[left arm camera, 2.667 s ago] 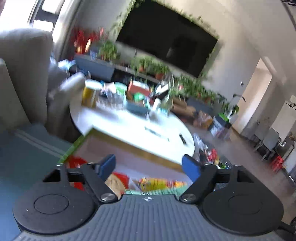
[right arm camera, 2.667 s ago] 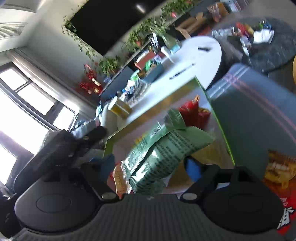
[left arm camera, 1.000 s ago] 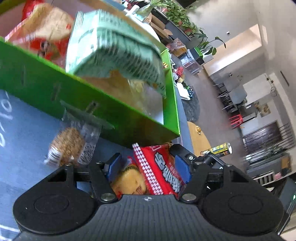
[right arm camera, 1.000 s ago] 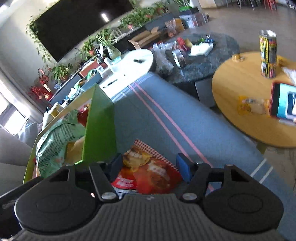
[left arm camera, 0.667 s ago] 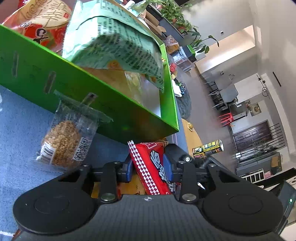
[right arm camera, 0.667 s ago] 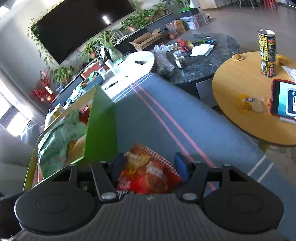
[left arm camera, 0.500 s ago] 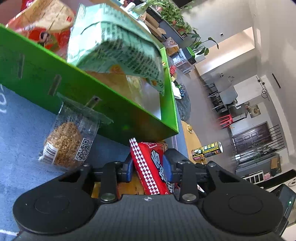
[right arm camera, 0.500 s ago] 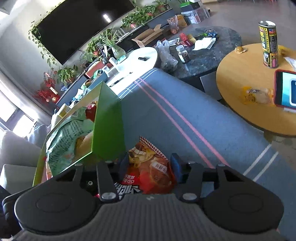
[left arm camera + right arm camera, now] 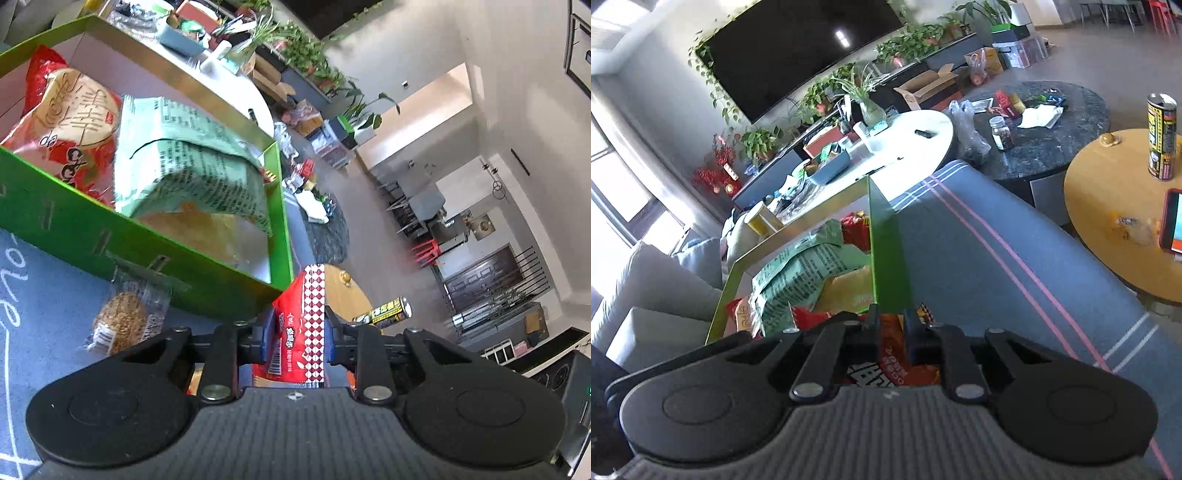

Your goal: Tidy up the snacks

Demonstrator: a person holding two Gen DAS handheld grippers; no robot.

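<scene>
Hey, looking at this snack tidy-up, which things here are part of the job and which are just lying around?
Part of the job:
green box
green snack bag
red snack packet in left gripper
orange-red packet in right gripper
clear-wrapped cracker

Lying about:
yellow can
phone
glass jar

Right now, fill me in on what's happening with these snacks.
A person is sorting snacks into a green box on a blue cloth, a handheld gripper in each hand. The left gripper is closing its jaws on a red snack bag; the right gripper is shut on an orange-red snack bag. A clear-wrapped snack lies outside the box, which already holds a green bag.
</scene>
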